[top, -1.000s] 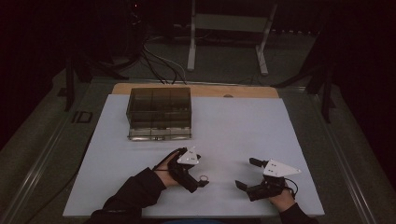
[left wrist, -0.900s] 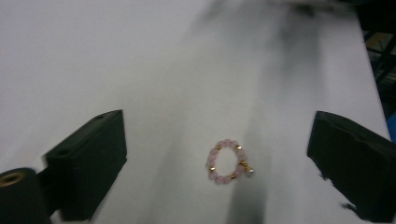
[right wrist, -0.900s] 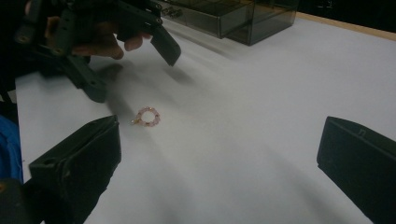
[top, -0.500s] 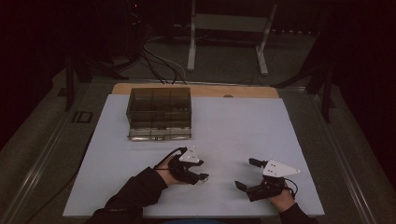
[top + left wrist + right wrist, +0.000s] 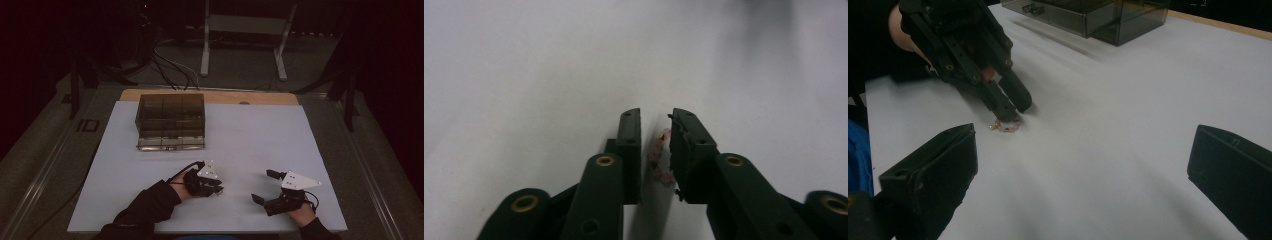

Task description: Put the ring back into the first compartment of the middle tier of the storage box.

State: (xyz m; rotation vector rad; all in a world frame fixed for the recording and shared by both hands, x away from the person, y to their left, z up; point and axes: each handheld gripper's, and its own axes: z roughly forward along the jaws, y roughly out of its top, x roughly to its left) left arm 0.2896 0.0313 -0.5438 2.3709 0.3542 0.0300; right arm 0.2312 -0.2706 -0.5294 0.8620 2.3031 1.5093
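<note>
Left gripper (image 5: pixel 655 122), seen along its own jaws: the two black jaws stand nearly together, tips down at the white table surface (image 5: pixel 524 75), with a small pink beaded bracelet (image 5: pixel 660 159) in the narrow gap between them. The bracelet touches the inner face of the right-hand jaw; whether the jaws actually pinch it or merely flank it cannot be told from this view. In the right gripper view the same left gripper (image 5: pixel 1013 107) descends steeply from the upper left, its tips resting at the bracelet (image 5: pixel 1007 127), which lies flat on the table (a small gold-coloured piece shows at one end). In the high view the left gripper (image 5: pixel 216 187) sits near the front edge of the table, left of centre, held by a hand (image 5: pixel 187 181) in a dark sleeve.

Right gripper (image 5: pixel 1083 160), own view: jaws spread wide, one at each lower corner, with bare table between them. In the high view the right gripper (image 5: pixel 265 186) lies low at the front right, well apart from the left one, its grey three-cornered plate uppermost.

Farther back on the table (image 5: pixel 260 130) stands a smoky translucent drawer box (image 5: pixel 171 120), left of centre near the far edge, well apart from both grippers. Beyond the table, cables and a metal stand sit on the dark floor.
</note>
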